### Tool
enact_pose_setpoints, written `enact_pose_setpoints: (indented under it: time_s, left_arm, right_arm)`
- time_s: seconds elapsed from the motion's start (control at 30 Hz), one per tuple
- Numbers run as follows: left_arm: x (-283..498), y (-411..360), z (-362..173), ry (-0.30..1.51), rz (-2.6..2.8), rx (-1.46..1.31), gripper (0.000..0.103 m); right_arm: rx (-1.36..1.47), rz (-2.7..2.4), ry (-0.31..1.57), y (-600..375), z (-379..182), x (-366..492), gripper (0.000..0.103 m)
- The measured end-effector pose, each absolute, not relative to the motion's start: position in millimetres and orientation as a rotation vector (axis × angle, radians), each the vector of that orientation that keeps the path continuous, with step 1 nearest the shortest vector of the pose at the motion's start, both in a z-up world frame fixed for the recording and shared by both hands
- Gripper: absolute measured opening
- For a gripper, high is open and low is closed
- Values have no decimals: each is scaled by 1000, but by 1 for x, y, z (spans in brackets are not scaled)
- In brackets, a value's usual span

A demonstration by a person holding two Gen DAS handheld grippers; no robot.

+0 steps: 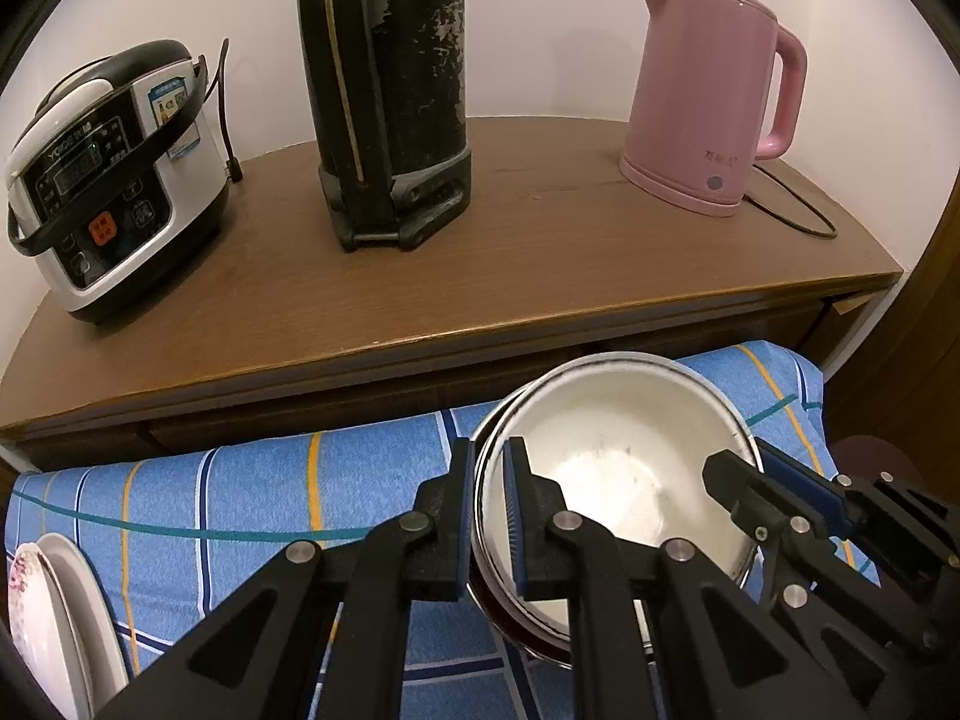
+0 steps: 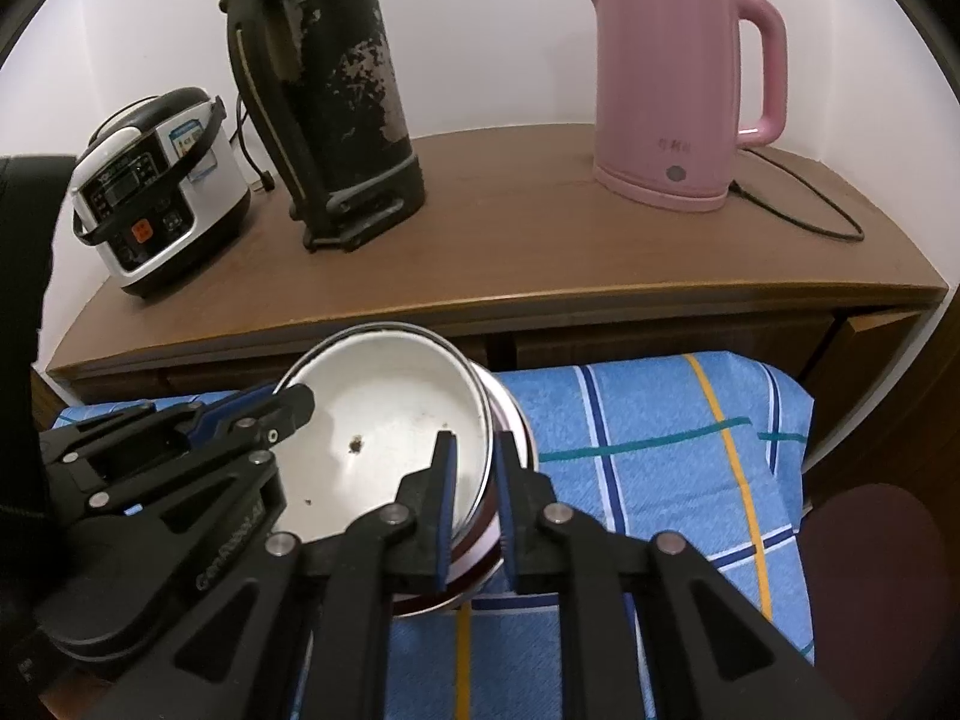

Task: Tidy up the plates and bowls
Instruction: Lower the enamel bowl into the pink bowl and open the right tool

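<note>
- Left gripper point(image 1: 489, 516): angled downward, jaws narrowed on the left rim of the white bowl point(image 1: 624, 468), one finger inside, one outside
- Right gripper point(image 2: 474, 504): angled downward, clamps the opposite rim likewise
- Bowl: between both grippers, nested in a darker bowl point(image 2: 480, 564) over the blue checked cloth point(image 2: 660, 450)
- Plates point(image 1: 54, 612): lower left of the left gripper, on the cloth

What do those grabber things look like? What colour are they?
Both the left gripper and the right gripper are black plastic. Each has two flat fingers lined with blue ribbed pads, and angular linkage arms joined by round silver pins. Raised lettering runs along one arm in the right wrist view, too blurred to read. No cables or sleeves show.
</note>
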State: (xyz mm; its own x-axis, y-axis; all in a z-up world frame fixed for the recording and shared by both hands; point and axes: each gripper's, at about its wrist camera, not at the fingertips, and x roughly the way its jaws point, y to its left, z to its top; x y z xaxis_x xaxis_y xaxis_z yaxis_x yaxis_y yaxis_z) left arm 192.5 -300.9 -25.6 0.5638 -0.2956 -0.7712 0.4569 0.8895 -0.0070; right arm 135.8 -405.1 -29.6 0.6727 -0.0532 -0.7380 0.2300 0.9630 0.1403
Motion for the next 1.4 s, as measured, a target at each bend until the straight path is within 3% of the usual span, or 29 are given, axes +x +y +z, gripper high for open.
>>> enact_pose_setpoints:
  time_s: [0.13,0.27,0.5,0.6,0.67,0.73,1.0,1.1,1.4]
  left_arm:
    - [189,-300,-20,858,-452,200,11]
    - [184,-299,-12,838,-465,204,12]
    - [171,-291,-9,833,-454,205,13]
    - [164,-286,-7,822,-448,203,23]
    - [160,-282,-5,811,-426,202,48]
    - [155,-277,-2,785,-406,201,59]
    - [142,-272,2,766,-398,221,60]
    - [139,-270,0,772,-393,214,60]
    - [127,-273,-3,753,-378,237,70]
  right_arm:
    - [237,-158,822,-405,-29,135,16]
    - [251,-169,794,-407,-25,130,35]
    - [270,-190,739,-408,-14,113,52]
    - [287,-191,727,-409,-12,105,58]
    - [295,-196,722,-409,-12,99,59]
    - [311,-199,719,-411,-11,94,59]
    - [327,-190,701,-409,-6,81,62]
    - [343,-193,686,-411,-5,73,73]
    - [377,-211,647,-420,-6,54,82]
